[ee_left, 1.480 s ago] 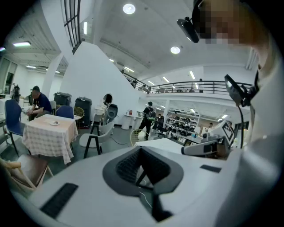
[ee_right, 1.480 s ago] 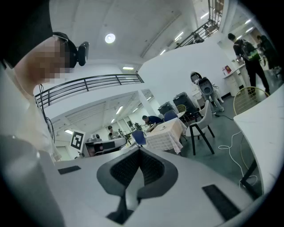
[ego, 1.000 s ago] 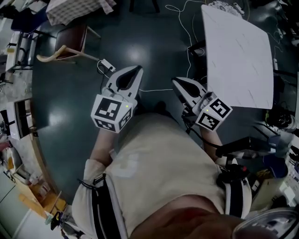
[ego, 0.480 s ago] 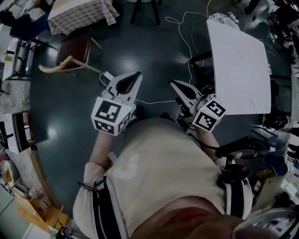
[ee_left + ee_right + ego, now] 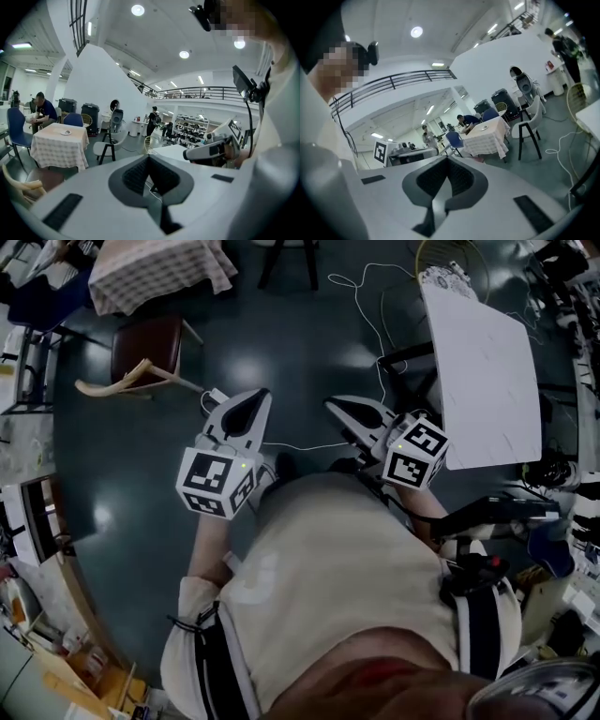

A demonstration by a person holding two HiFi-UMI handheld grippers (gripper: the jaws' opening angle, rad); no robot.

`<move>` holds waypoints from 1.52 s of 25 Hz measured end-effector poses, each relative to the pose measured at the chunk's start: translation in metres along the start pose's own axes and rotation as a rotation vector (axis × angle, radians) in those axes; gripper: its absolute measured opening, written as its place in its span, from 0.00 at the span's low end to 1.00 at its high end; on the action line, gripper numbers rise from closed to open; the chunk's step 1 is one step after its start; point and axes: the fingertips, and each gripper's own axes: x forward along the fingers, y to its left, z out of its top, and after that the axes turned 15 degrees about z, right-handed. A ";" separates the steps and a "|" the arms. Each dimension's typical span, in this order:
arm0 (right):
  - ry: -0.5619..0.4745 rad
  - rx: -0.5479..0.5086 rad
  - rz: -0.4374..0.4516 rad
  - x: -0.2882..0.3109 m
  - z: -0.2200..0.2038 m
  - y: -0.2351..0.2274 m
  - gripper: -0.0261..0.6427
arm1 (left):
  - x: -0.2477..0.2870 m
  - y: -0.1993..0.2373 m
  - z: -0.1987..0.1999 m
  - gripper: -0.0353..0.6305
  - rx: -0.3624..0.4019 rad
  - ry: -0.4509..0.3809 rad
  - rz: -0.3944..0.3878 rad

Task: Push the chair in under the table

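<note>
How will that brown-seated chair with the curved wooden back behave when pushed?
The chair is probably rigid and fairly light, given its thin wooden frame. It should slide readily on the glossy floor. Pushed high on the backrest, it might tip.

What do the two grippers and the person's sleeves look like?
Both the left gripper and the right gripper have white, wedge-shaped shells that narrow toward the jaws, with a dark ribbed hollow behind them. Each carries a cube with black-and-white square markers. The person wears a pale beige short-sleeved shirt and dark straps.
</note>
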 end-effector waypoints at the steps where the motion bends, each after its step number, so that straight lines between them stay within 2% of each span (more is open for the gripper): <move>1: 0.019 -0.023 -0.015 0.005 -0.002 -0.002 0.06 | -0.001 0.005 0.000 0.06 -0.007 -0.005 0.011; 5: 0.032 -0.067 -0.051 0.017 -0.002 -0.012 0.06 | 0.001 0.017 -0.010 0.06 -0.018 0.005 0.052; 11: 0.007 -0.103 -0.084 0.009 0.009 -0.041 0.06 | 0.025 0.013 -0.014 0.06 -0.040 0.001 0.037; 15: -0.026 -0.120 -0.014 0.021 0.026 -0.032 0.06 | 0.017 0.023 -0.004 0.06 -0.039 -0.022 0.082; 19: 0.010 -0.120 0.076 0.027 0.049 -0.070 0.06 | 0.059 0.024 0.012 0.06 -0.040 -0.018 0.139; 23: 0.020 -0.070 0.115 0.040 0.077 -0.118 0.06 | 0.114 0.030 0.031 0.06 -0.038 0.020 0.175; 28: -0.018 0.013 0.258 0.046 0.125 -0.150 0.06 | 0.169 0.034 0.070 0.06 -0.023 0.039 0.215; 30: -0.018 0.017 0.270 0.035 0.141 -0.170 0.06 | 0.192 0.028 0.081 0.06 -0.018 0.047 0.215; 33: -0.061 0.082 0.273 0.023 0.162 -0.202 0.06 | 0.221 0.026 0.092 0.06 0.008 0.075 0.225; 38: -0.087 0.161 0.288 0.002 0.183 -0.249 0.06 | 0.271 0.025 0.109 0.06 0.005 0.100 0.250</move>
